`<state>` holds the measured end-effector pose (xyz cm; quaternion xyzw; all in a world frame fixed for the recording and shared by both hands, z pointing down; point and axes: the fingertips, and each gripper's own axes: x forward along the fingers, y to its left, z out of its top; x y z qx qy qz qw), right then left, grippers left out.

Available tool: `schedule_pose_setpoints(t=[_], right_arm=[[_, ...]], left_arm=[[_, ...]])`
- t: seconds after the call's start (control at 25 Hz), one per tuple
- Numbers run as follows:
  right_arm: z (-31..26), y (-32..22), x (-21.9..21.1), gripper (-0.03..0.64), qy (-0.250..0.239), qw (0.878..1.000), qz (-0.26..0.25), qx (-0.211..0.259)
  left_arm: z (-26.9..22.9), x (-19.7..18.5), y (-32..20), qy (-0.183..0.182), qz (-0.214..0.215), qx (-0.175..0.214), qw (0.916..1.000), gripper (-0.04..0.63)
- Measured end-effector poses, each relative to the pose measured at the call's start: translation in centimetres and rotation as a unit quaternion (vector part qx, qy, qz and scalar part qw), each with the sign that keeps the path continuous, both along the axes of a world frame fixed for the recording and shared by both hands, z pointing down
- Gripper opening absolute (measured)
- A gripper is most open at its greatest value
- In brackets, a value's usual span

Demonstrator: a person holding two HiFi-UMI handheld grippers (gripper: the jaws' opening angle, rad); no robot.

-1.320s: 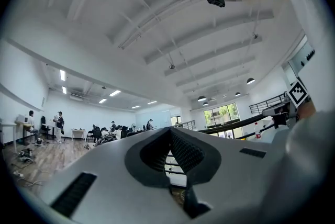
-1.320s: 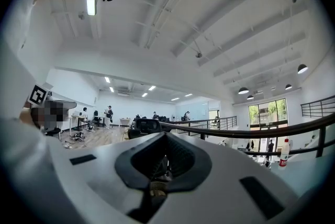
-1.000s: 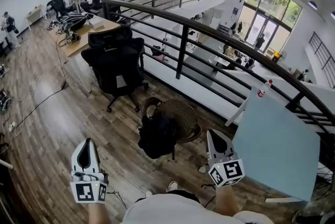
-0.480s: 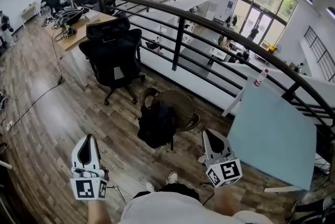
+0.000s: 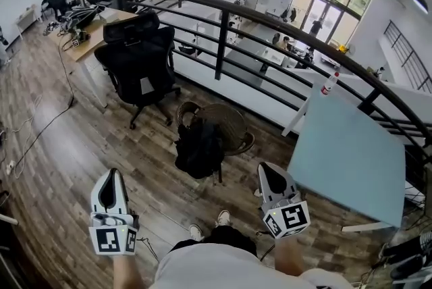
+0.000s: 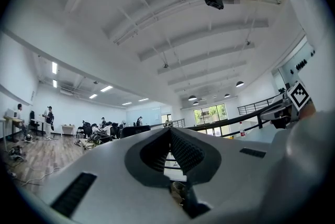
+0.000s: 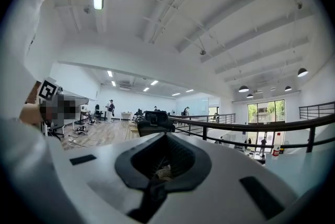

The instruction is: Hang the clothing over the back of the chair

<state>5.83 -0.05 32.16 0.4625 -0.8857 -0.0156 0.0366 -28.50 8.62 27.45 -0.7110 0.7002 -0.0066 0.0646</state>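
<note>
Jaws clenched on nothing at both grippers: your left gripper (image 5: pixel 111 179) and right gripper (image 5: pixel 267 173) hover apart, short of the round wicker chair (image 5: pixel 233 124) — the black clothing (image 5: pixel 199 149) drapes over its near edge.

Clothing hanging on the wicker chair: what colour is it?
The clothing is plain black, with no pattern visible. The head view shows it best.

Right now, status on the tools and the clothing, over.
Left tool and right tool shut, empty. Black clothing draped over wicker chair back, dead ahead. Light-blue table close at right.
</note>
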Motion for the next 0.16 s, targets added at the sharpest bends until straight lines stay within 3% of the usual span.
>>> schedule_pose_setpoints(t=[0.16], right_arm=[[0.18,0.47,0.05,0.018,0.000,1.000,0.006,0.001]], left_arm=[[0.06,-0.13,0.24,0.001,0.005,0.003,1.0000,0.023]])
